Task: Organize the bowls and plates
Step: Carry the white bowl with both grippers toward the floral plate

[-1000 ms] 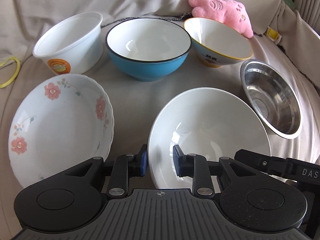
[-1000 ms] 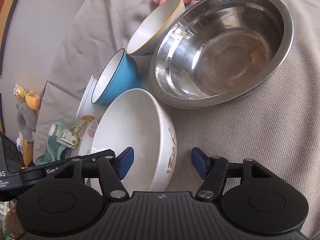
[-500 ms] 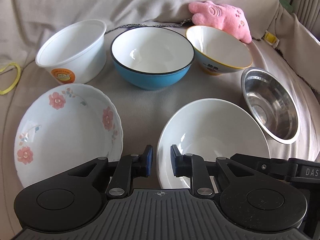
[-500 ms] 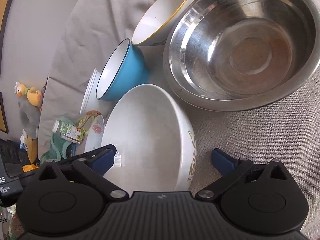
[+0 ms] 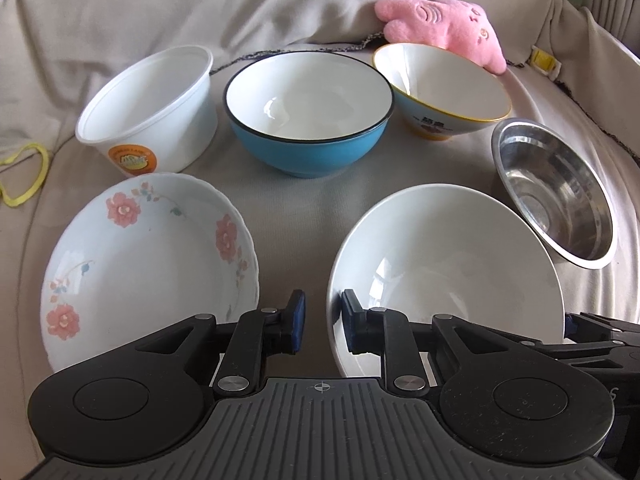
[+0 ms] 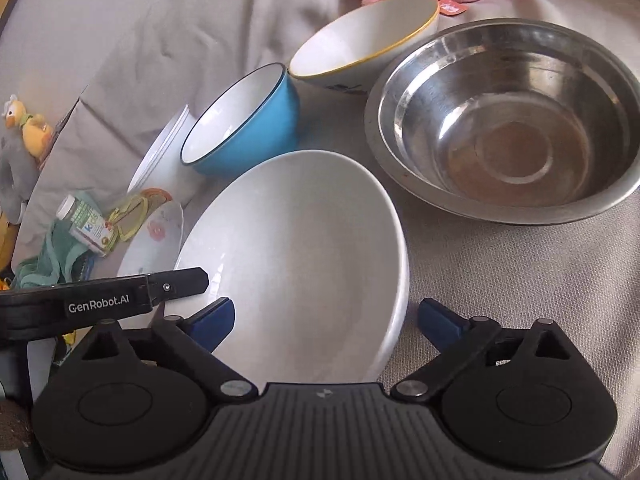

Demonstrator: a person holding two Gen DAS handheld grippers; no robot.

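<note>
Between blue pads, glossy white bowl (image 5: 460, 264)

Print on the yellow-rimmed bowl (image 5: 434, 122) too small to read; white tub (image 6: 160, 160) mostly hidden.

A beige fabric-covered cushion (image 5: 320, 208) carries 6 dishes: white plastic tub (image 5: 152, 108), blue bowl (image 5: 308, 116), yellow-rimmed bowl (image 5: 444, 92), steel bowl (image 5: 556, 200), floral plate (image 5: 148, 264), white bowl (image 5: 444, 276), beside a pink plush toy (image 5: 444, 24).
</note>
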